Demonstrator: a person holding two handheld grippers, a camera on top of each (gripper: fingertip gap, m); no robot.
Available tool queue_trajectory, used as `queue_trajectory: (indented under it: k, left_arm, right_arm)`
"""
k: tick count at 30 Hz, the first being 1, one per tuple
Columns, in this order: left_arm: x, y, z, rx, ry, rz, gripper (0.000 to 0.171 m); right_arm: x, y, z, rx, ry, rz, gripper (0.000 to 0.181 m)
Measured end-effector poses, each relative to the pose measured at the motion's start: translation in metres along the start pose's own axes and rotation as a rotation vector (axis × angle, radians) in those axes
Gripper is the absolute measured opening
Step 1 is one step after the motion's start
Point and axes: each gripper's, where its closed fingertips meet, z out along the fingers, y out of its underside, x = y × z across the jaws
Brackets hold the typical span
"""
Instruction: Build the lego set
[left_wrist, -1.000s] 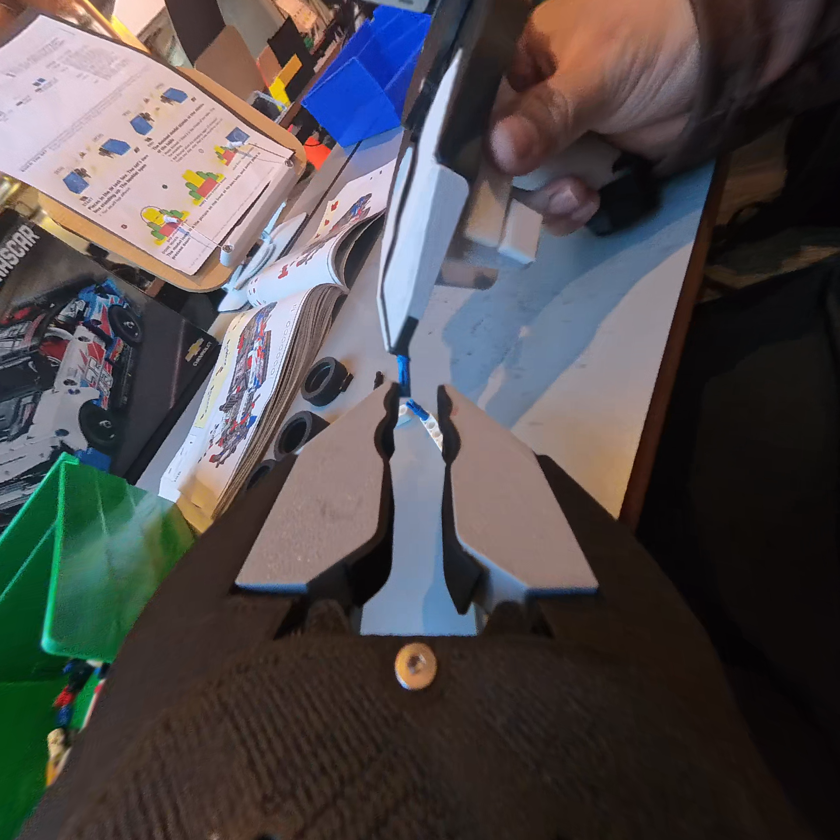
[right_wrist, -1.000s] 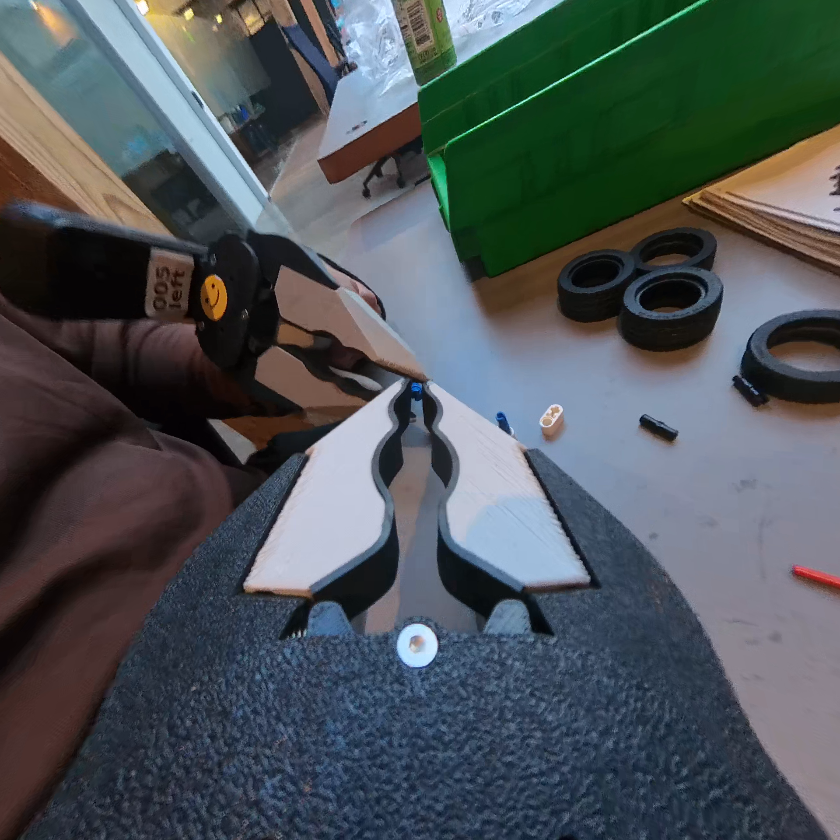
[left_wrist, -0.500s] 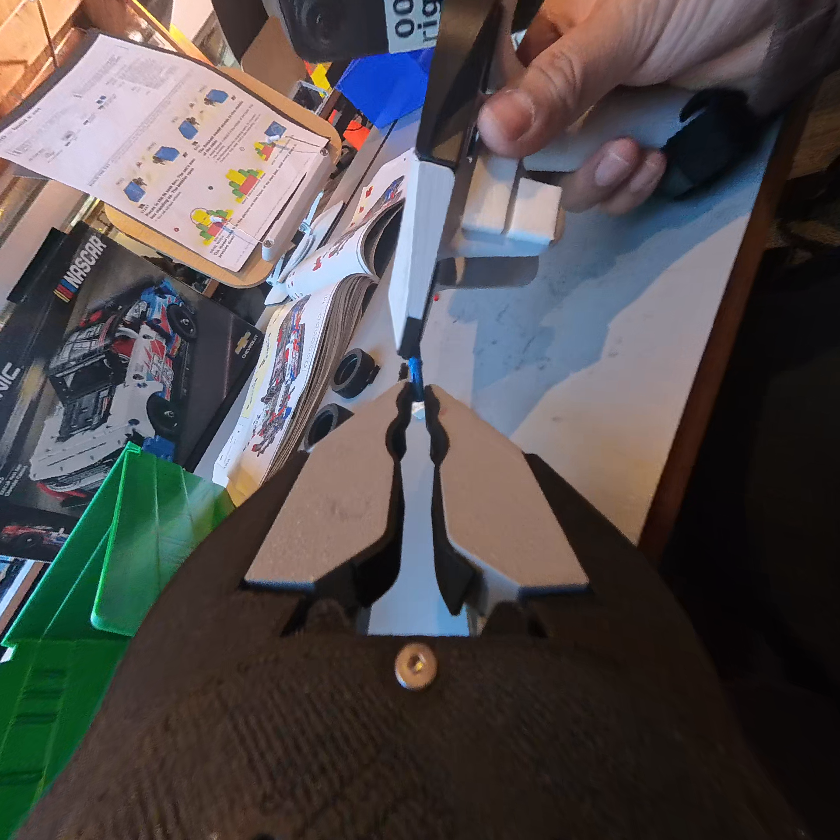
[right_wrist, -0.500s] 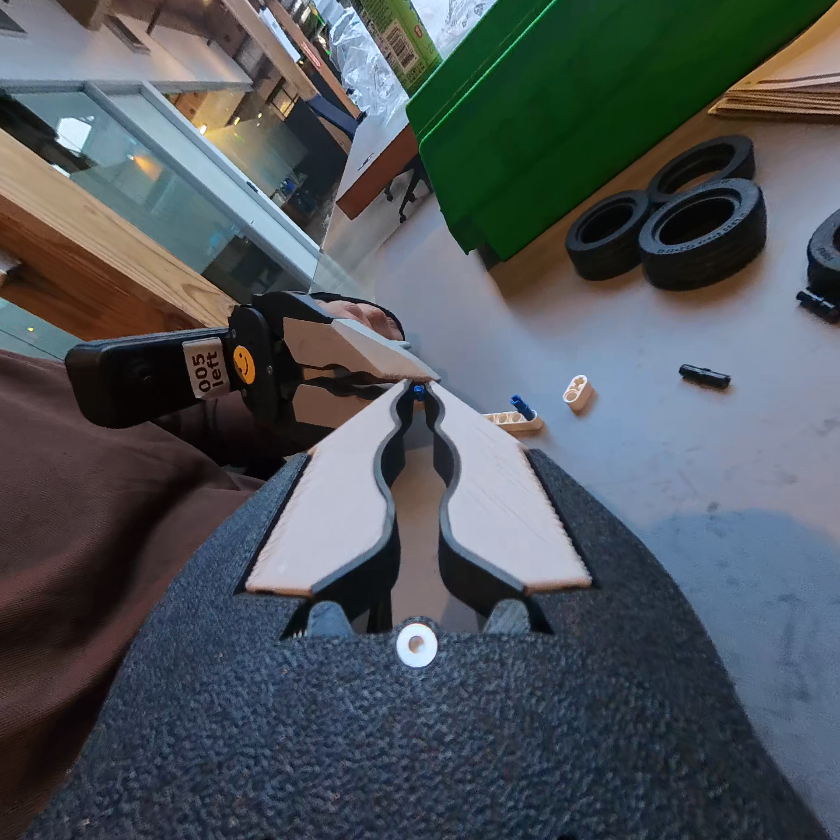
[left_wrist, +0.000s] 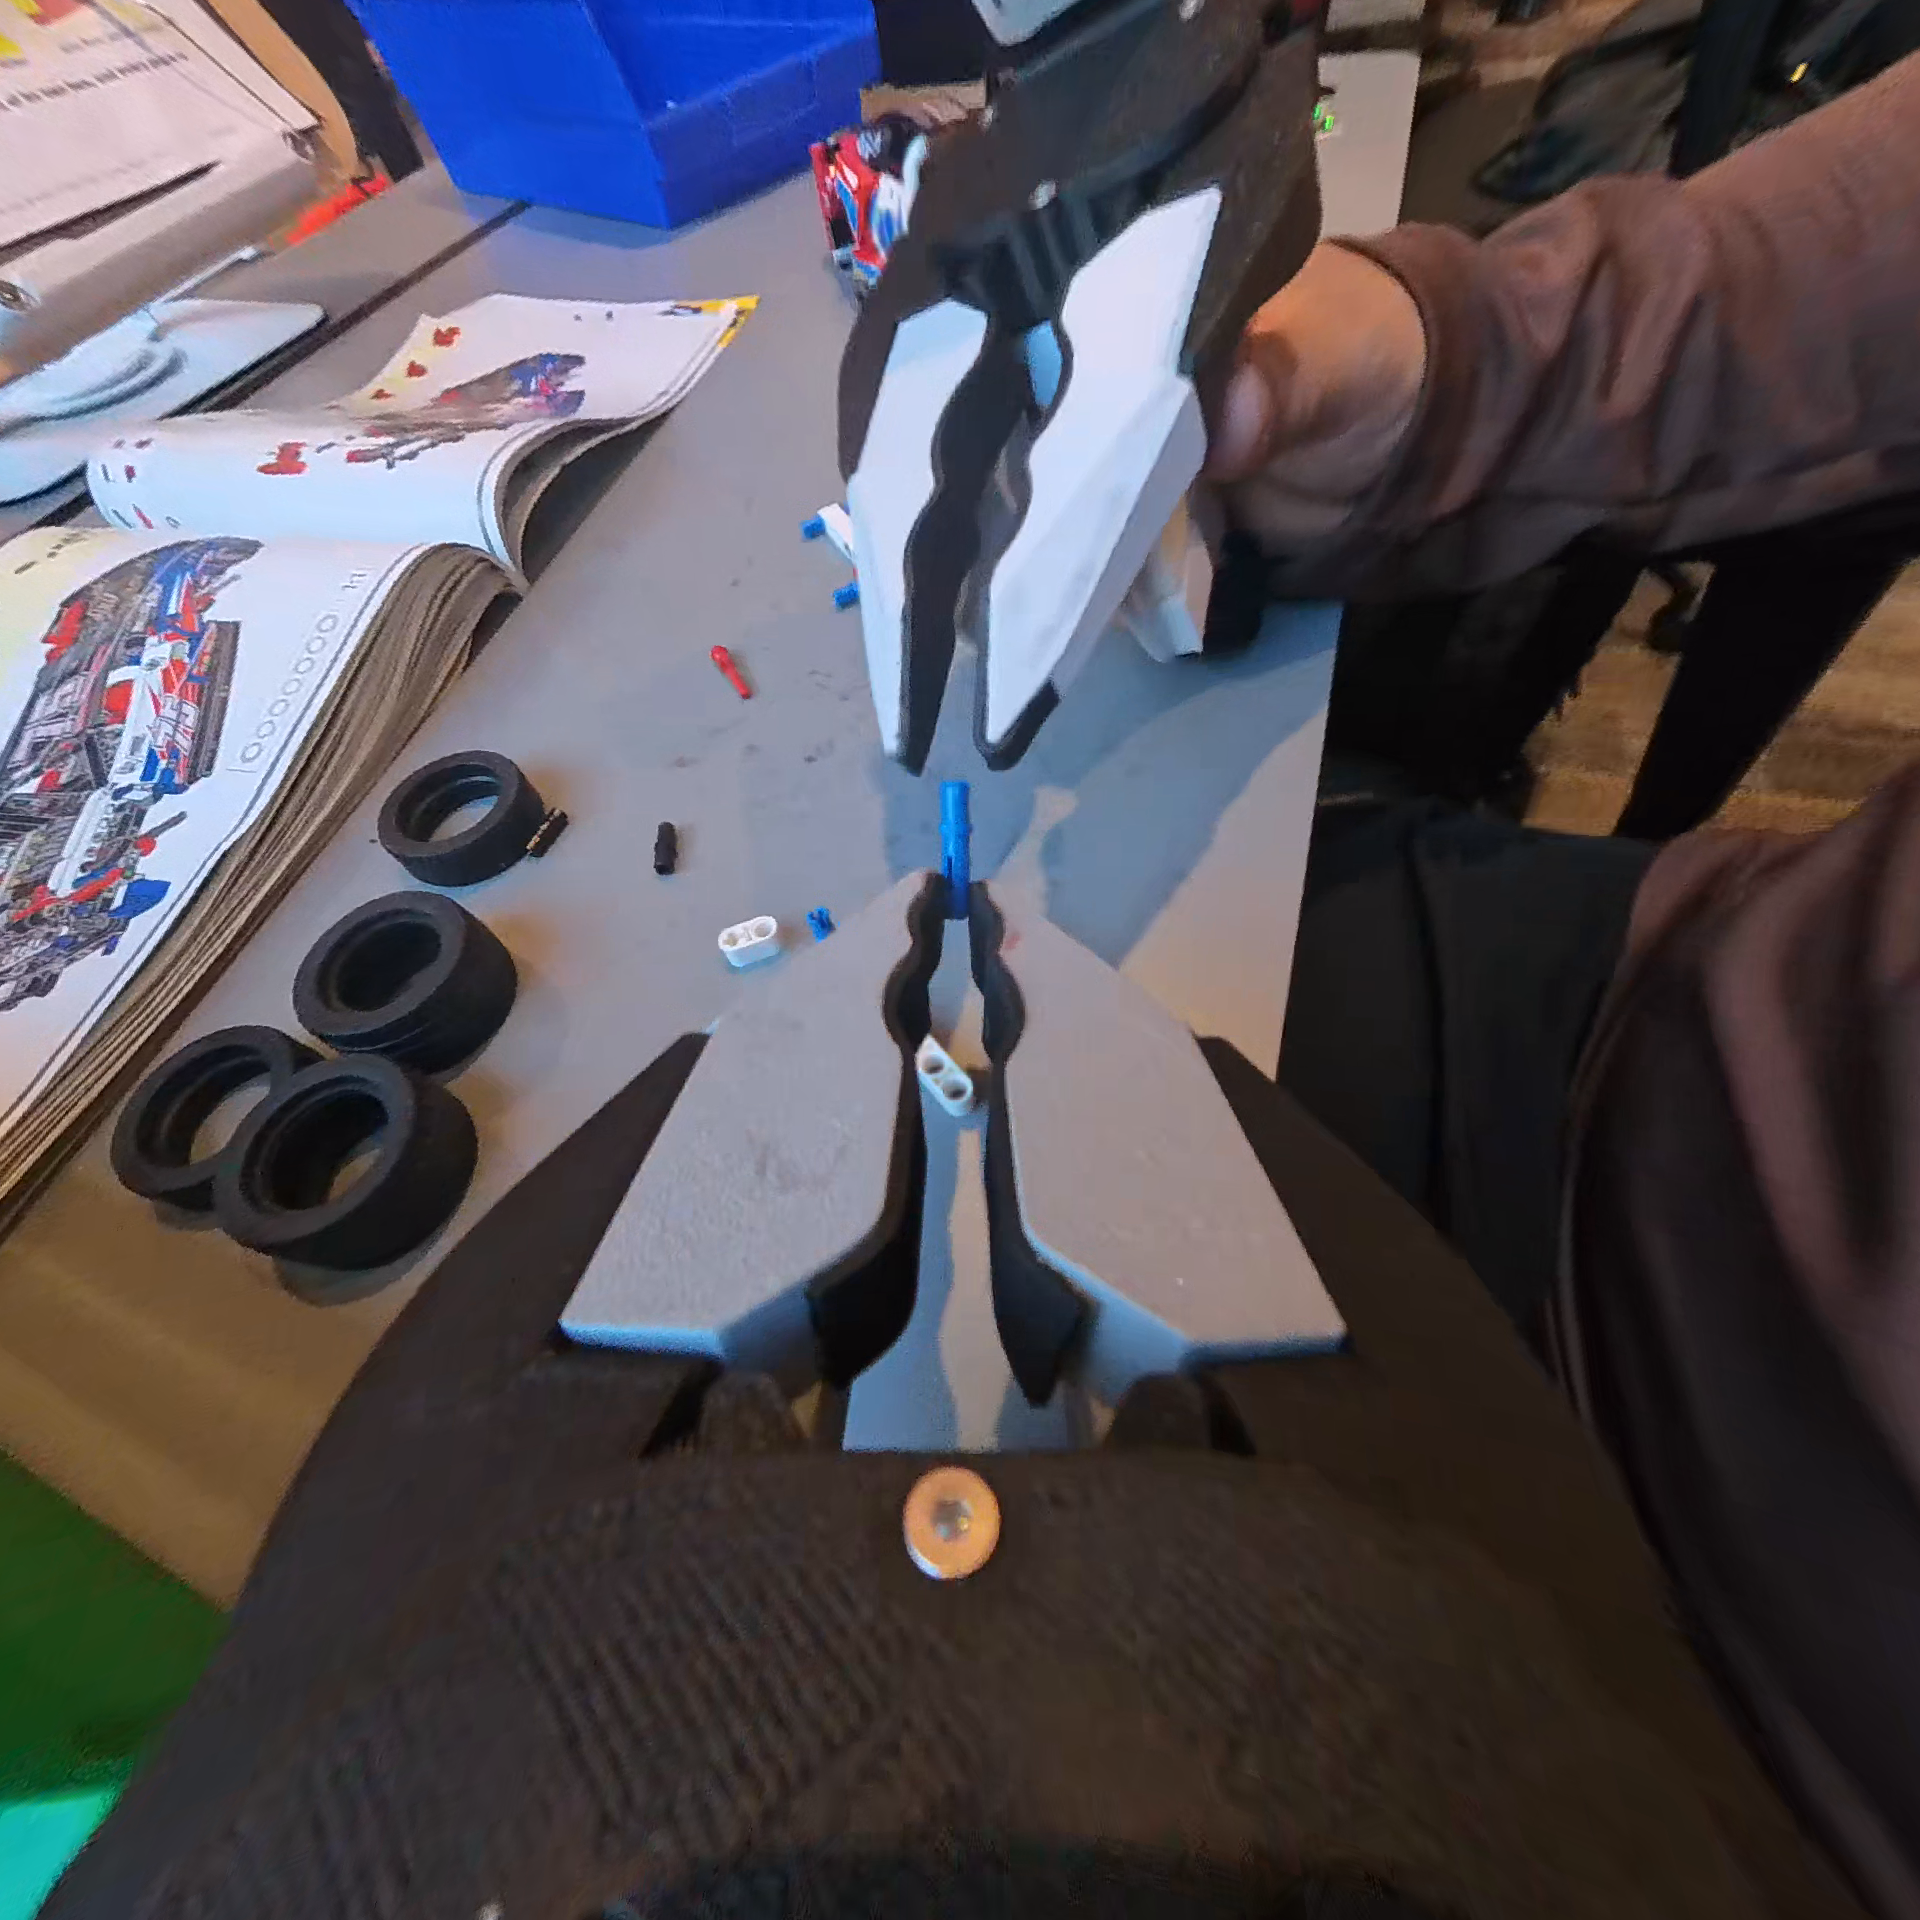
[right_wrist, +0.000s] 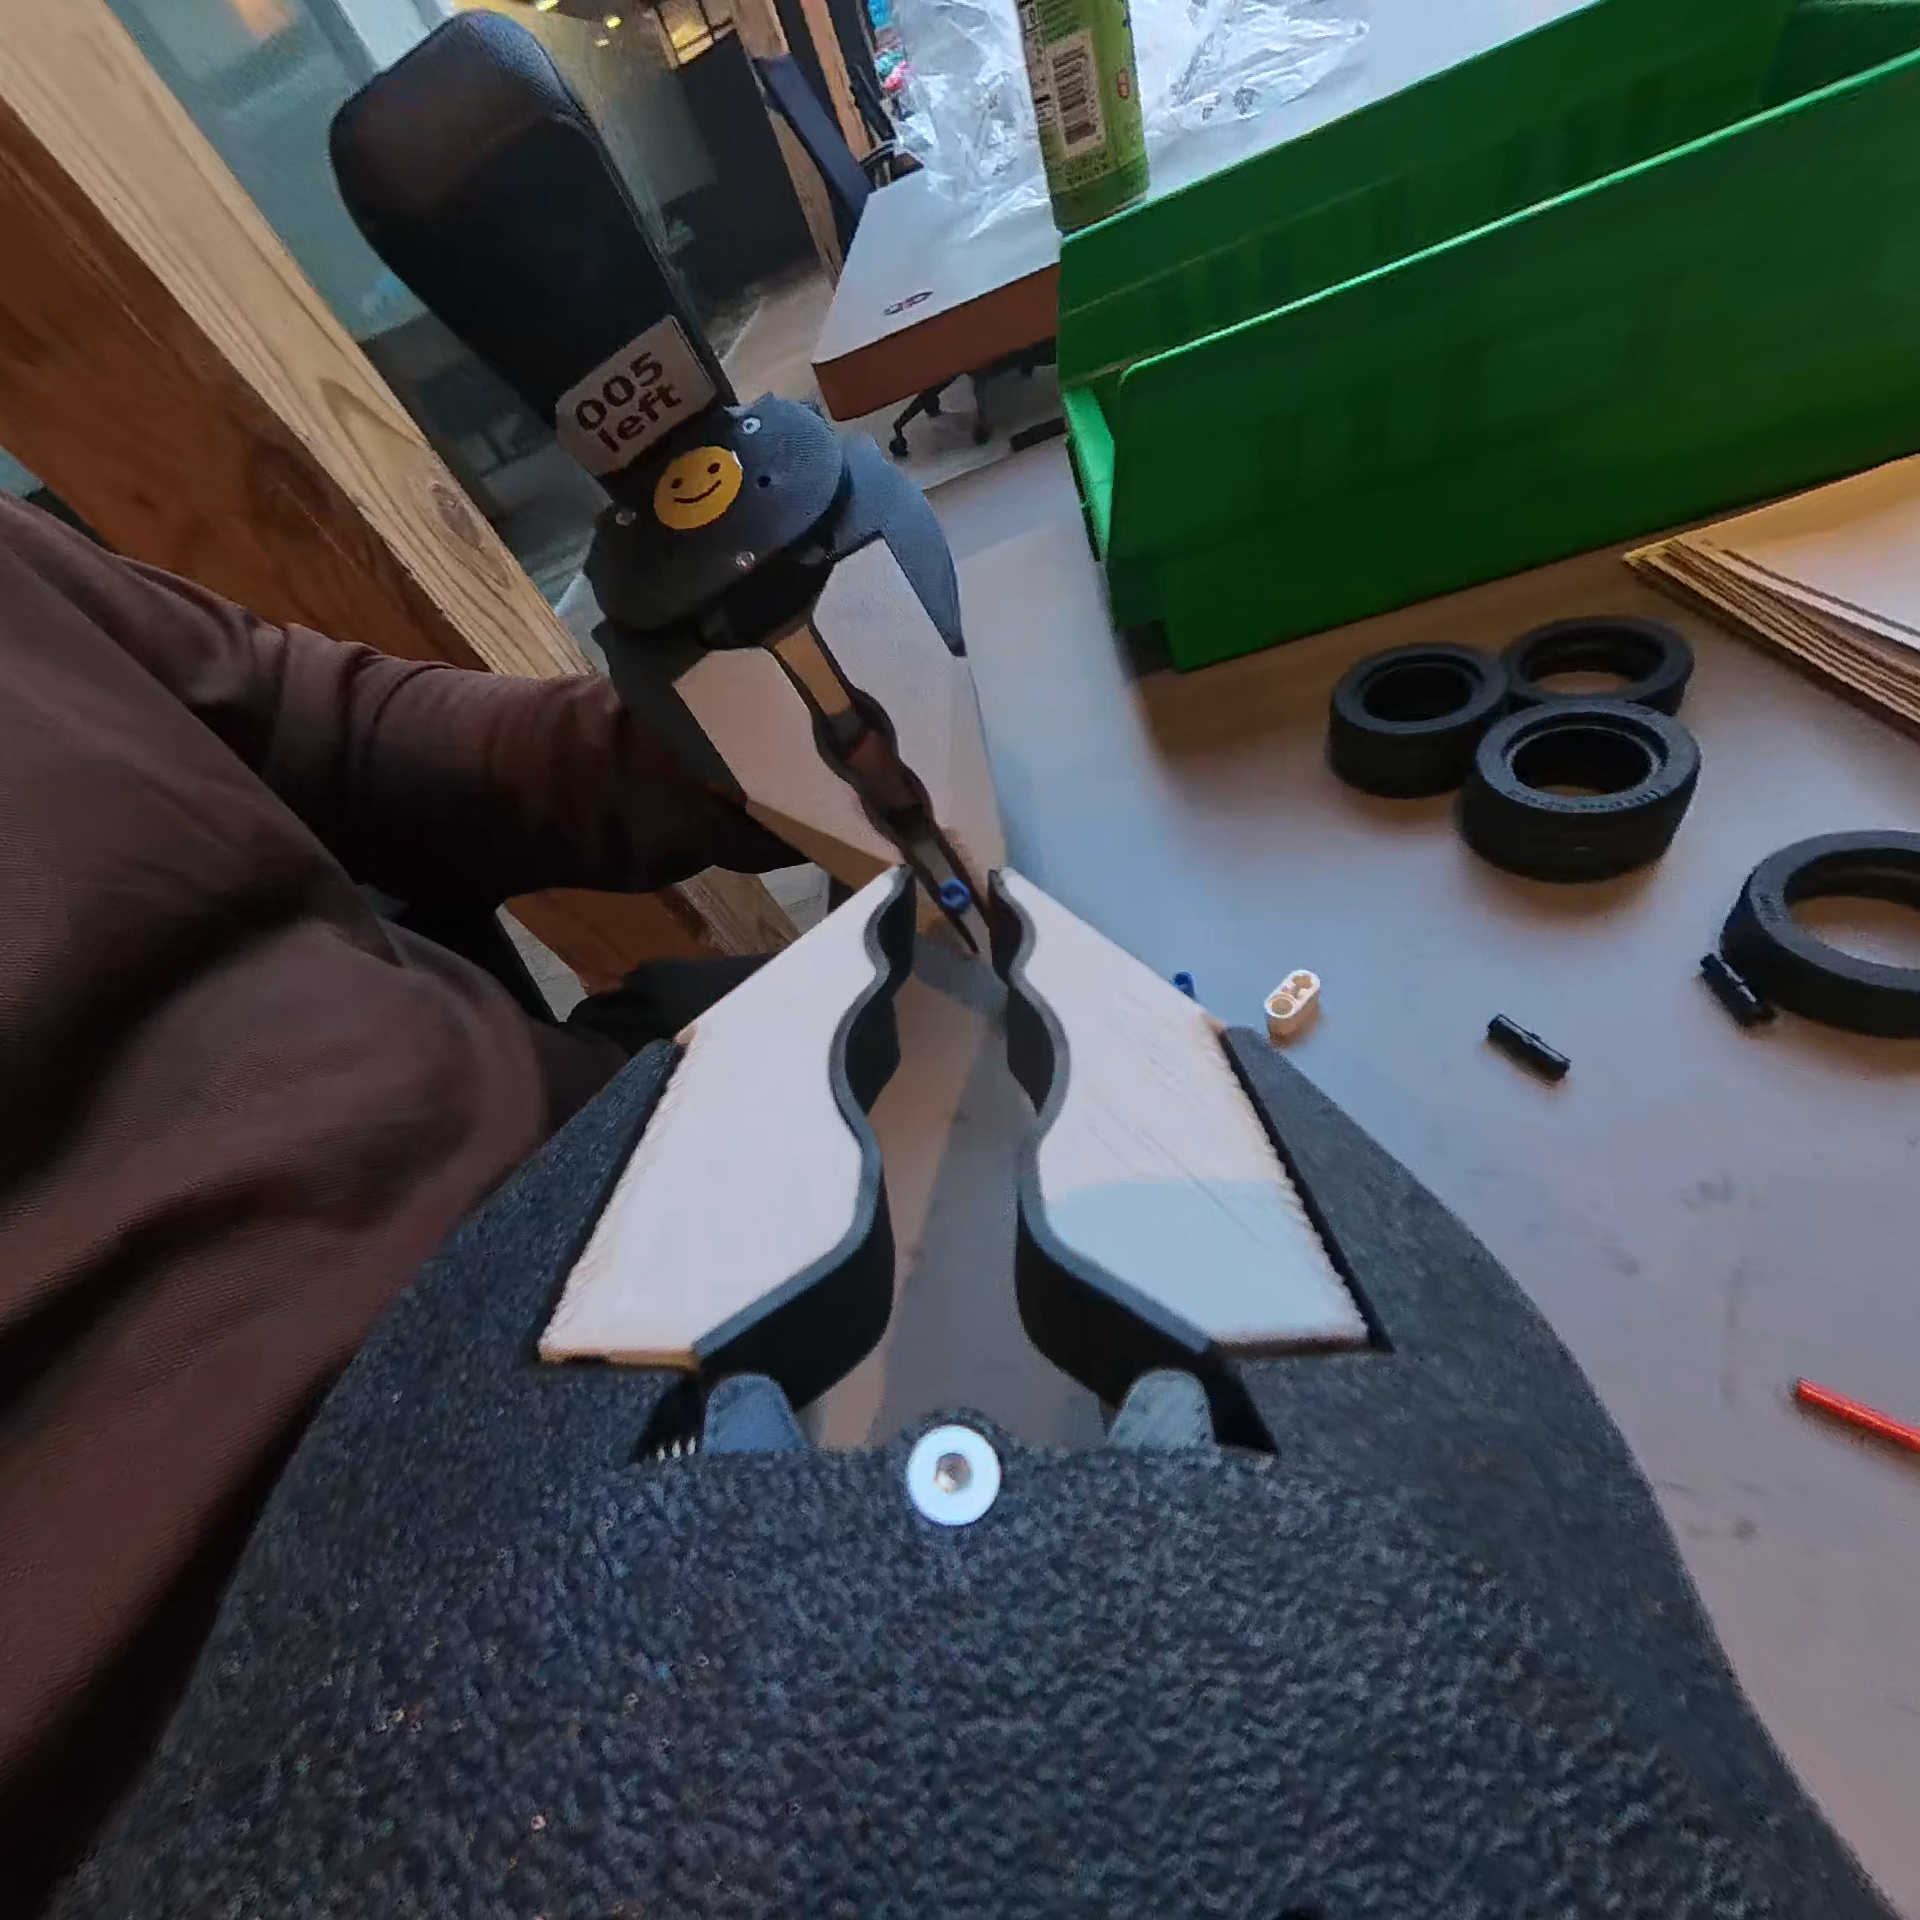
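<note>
My left gripper (left_wrist: 951, 896) is shut on a small blue pin (left_wrist: 954, 831), which sticks out past its tips above the grey table (left_wrist: 644, 727). My right gripper (left_wrist: 961, 764) hangs tip-down just above the pin, jaws slightly apart and empty. In the right wrist view the right gripper (right_wrist: 951, 891) is open with the blue pin (right_wrist: 951, 896) showing in the gap, held by the left gripper (right_wrist: 956, 925). A white beam (left_wrist: 943, 1075) lies on the table under my left fingers.
Black tyres (left_wrist: 400, 982) (right_wrist: 1579, 774), a short white beam (left_wrist: 748, 938), a black pin (left_wrist: 665, 831) and a red axle (left_wrist: 730, 670) lie left of the grippers. An open instruction book (left_wrist: 208, 644) lies farther left. Green bins (right_wrist: 1455, 395) stand beyond. The table edge (left_wrist: 1304, 831) is close on the right. The grippers are tip to tip, or close to it. Both grippers' tips are roughly 15 cm from the red axle (left_wrist: 730, 670).
The right gripper, shut on the blue pin before, has opened and drawn back a little. The left gripper has closed on the pin and now holds it alone.
</note>
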Motion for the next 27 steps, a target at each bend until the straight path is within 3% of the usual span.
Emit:
queue_trajectory:
  k: [10,18,19,21,27]
  left_arm:
    - [0.001,0.002,0.002,-0.016,0.001,0.006,0.001]
    - [-0.002,0.002,0.002,-0.019,-0.016,-0.023,0.002]
    - [-0.004,0.001,0.0,-0.011,-0.026,-0.043,0.003]
    - [-0.006,0.003,-0.005,-0.008,-0.044,-0.102,0.026]
    - [-0.008,0.048,0.0,-0.284,-0.165,-0.21,0.035]
  right_arm:
    - [-0.002,0.005,0.004,-0.038,0.012,-0.038,0.008]
    - [0.004,0.009,0.004,-0.088,0.104,-0.141,0.004]
    - [0.006,0.009,0.004,-0.09,0.118,-0.135,0.004]
    - [0.013,0.011,0.0,-0.103,0.155,-0.123,0.004]
    - [0.018,0.014,-0.003,-0.134,0.188,-0.048,0.004]
